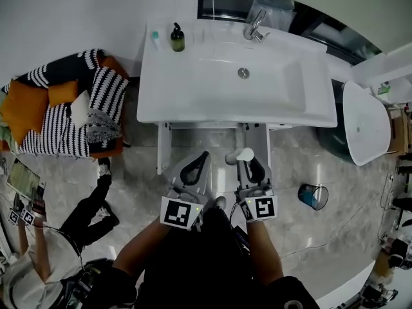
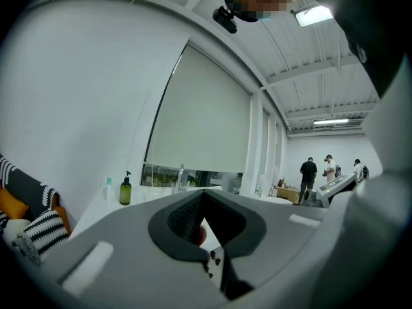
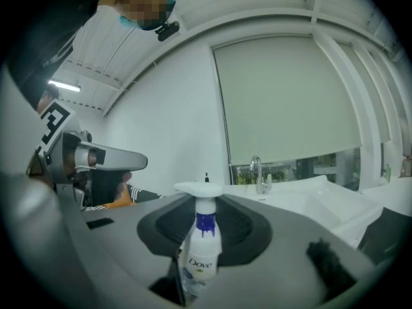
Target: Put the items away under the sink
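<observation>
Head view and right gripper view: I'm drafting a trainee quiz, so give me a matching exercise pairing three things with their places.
1 Dove bottle
2 green pump bottle
3 blue bin

A on the floor right of the sink
B on the sink's back left corner
C gripped by the right hand-held gripper

Pairs: 1-C, 2-B, 3-A

sink [image 1: 193,89]: white; pump bottle [image 3: 199,256]: white, blue collar; cushion [image 1: 111,89]: black-white stripes

Two grippers [image 1: 205,154] [image 1: 250,161], one sink [image 1: 193,102], one faucet [image 1: 254,26], two pump bottles [image 1: 177,38] [image 1: 235,156], one blue bin [image 1: 313,196].
</observation>
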{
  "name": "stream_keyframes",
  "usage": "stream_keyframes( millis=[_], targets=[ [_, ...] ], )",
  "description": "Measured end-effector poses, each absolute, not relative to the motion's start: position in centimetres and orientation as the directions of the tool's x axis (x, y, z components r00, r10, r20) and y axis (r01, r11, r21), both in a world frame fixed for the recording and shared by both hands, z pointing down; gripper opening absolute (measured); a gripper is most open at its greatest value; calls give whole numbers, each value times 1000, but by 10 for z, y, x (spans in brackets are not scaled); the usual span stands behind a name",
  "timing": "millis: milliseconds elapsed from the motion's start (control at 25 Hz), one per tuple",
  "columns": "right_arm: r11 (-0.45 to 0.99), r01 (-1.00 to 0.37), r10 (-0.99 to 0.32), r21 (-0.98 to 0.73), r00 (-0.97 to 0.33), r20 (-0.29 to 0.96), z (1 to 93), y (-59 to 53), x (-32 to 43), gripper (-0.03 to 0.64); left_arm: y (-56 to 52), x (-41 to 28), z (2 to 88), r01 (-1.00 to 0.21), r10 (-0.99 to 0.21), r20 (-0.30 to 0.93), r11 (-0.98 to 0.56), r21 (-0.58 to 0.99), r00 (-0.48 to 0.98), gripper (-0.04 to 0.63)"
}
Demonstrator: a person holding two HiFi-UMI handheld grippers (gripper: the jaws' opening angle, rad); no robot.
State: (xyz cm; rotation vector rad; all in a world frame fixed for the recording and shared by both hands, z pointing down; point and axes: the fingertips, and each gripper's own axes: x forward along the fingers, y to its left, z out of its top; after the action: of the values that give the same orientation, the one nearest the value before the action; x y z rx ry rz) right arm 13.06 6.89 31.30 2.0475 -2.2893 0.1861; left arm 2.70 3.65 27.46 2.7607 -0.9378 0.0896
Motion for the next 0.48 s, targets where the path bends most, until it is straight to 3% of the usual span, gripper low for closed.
stream_keyframes(
  millis=[480],
  targets=[
    [120, -991, -980, -66, -129, 150, 361, 100, 153, 107, 83, 45, 322, -654, -646, 108, -740, 154, 756, 8]
  ],
)
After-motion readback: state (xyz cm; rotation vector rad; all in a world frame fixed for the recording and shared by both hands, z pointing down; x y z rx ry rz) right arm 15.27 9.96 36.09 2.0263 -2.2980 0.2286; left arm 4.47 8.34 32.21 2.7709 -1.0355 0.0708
